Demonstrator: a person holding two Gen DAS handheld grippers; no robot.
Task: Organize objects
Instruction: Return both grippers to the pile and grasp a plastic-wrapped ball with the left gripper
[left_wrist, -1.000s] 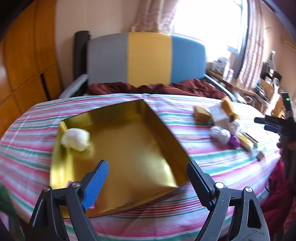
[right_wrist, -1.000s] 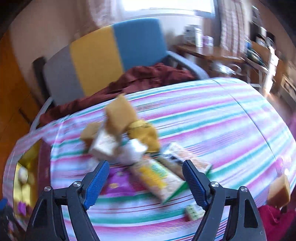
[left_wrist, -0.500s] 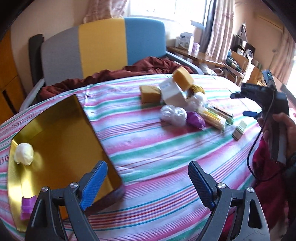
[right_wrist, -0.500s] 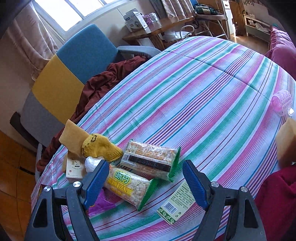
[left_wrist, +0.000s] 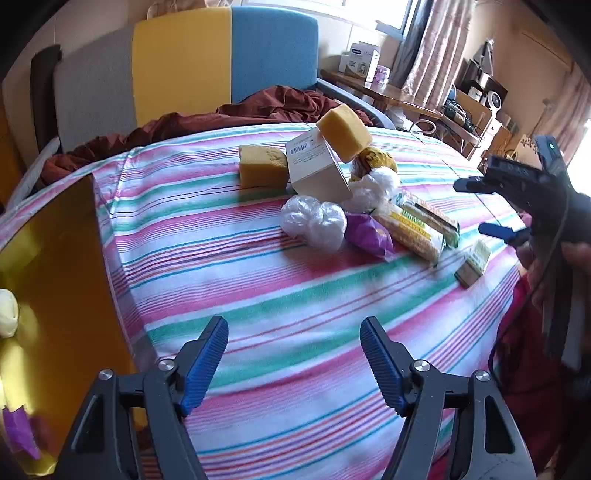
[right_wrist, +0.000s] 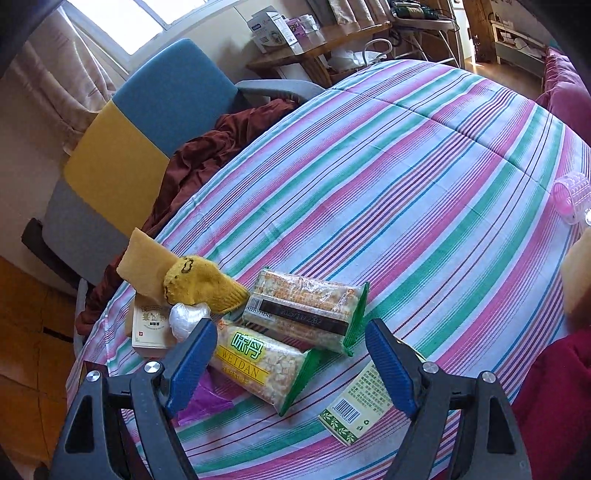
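Note:
A gold tray (left_wrist: 55, 258) lies at the left with a pale yellow-white lump (left_wrist: 7, 306) and a purple scrap (left_wrist: 18, 428) in it. My left gripper (left_wrist: 293, 328) hovers over bare striped cloth right of the tray, its jaws closing on nothing. Farther off is a pile: two yellow sponges (left_wrist: 343, 131), a white box (left_wrist: 317, 166), a white plastic bundle (left_wrist: 314, 221) and a purple packet (left_wrist: 369, 232). My right gripper (right_wrist: 290, 328) hangs over two snack packs (right_wrist: 258, 362), its jaws opening and pressing nothing. A small green box (right_wrist: 354, 406) lies under its right finger.
A yellow sock (right_wrist: 203, 280) rests on the pile. A pink hair roller (right_wrist: 572, 197) lies near the right edge of the striped tablecloth (right_wrist: 406, 184). Behind the table stands a grey, yellow and blue chair (left_wrist: 184, 66) with dark red cloth on it.
The left gripper swung right from above the tray to the cloth beside it, and its jaws narrowed. The right gripper rolled and settled above the snack packs.

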